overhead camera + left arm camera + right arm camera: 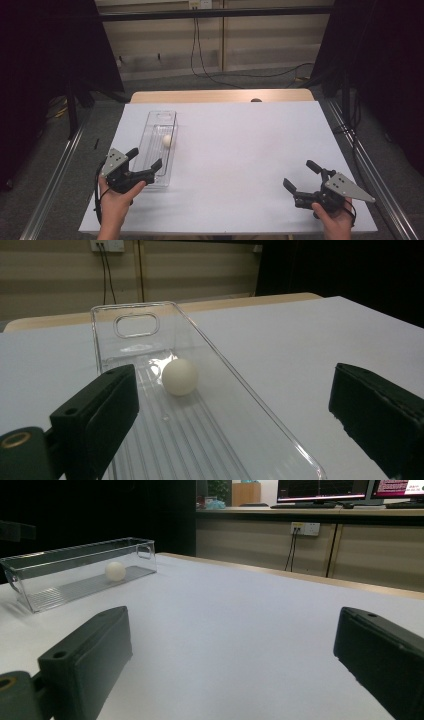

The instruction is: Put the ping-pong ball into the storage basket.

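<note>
Left gripper (145, 159): you hold it at the near end of the bin, jaws spread wide with nothing between them; one jaw sits over the bin's near end, the other just outside its left wall.
Right gripper (300, 175): you hold it low over the bare table near the front right corner, jaws wide apart, gripping nothing, well apart from the bin.
Ball (167, 140): small and white, it rests on the ribbed floor inside the bin, about midway along, near the right wall; in your left gripper view the ball (180, 376) lies ahead of the jaws, untouched.
Bin (161, 116): clear, long and narrow, it lies lengthwise on the left part of the table, with a handle cutout in its far end.
Table (240, 140): white top, wooden strip along the far edge.
</note>
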Tool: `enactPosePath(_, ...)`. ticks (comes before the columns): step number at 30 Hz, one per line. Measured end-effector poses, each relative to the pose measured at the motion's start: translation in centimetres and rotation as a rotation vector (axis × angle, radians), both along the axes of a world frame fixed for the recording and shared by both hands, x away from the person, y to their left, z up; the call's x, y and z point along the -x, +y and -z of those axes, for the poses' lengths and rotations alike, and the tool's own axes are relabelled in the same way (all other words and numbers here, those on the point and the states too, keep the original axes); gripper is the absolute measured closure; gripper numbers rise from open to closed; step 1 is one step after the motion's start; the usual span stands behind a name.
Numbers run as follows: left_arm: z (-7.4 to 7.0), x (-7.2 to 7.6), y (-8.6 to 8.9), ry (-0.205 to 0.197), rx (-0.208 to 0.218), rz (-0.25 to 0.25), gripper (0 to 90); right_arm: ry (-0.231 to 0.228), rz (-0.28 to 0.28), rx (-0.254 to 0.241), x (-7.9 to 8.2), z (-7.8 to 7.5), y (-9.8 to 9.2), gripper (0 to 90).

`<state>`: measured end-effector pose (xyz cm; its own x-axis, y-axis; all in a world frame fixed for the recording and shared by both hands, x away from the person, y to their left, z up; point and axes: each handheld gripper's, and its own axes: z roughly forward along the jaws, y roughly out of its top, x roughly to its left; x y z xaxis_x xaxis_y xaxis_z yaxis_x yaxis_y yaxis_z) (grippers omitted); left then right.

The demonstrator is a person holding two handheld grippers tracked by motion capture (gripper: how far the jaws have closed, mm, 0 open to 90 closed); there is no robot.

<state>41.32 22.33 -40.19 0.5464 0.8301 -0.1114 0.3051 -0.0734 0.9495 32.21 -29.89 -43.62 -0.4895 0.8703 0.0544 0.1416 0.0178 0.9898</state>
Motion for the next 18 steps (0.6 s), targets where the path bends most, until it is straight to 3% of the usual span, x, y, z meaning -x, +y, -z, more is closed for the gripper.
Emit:
enactPosePath(11, 0.72, 0.31, 0.09, 0.004, -0.007, 0.003, 5.1, -0.003, -0.002, 0.006, 0.08, -0.02, -0.05, 1.8)
enactPosePath(18, 0.87, 0.30, 0.19, 0.004, 0.012, 0.005, 3.9, -0.004, 0.003, 0.004, 0.06, -0.05, -0.12, 1.8)
